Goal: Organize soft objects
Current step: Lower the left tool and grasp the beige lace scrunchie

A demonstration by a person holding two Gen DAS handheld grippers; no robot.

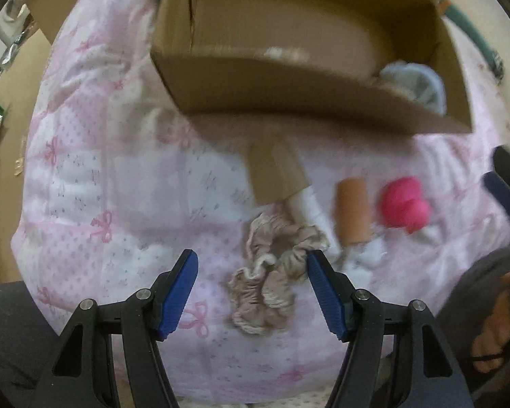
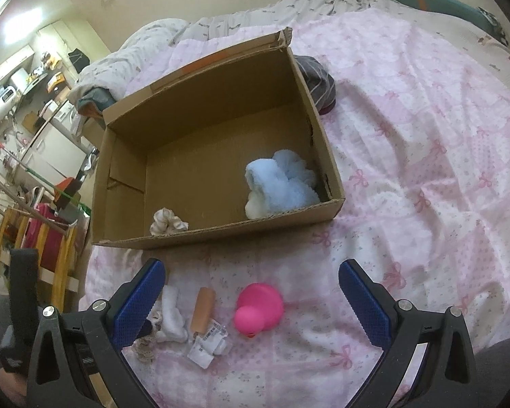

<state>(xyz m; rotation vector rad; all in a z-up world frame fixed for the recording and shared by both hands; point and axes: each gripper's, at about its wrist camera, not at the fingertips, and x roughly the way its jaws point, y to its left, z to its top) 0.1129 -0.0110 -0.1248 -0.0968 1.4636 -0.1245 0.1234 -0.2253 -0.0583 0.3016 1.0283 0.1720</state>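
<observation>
1. Beige scrunchies (image 1: 272,272) lay on the bed (image 1: 119,176) under the spread, empty left gripper (image 1: 253,294).
2. Right gripper (image 2: 251,301) hovered spread above the pink toy (image 2: 260,309).
3. Next, seemingly: pinch the scrunchies, carry them to the box (image 2: 173,238).

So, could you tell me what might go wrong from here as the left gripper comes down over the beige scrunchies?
1. The left gripper is open over the beige scrunchies, which lie bunched together; it might lift two at once or snag only a loose ruffle.
2. The white sock touches the scrunchies, so it may get dragged along.
3. The cardboard box has a tall near wall; a low carry could catch on it.
</observation>
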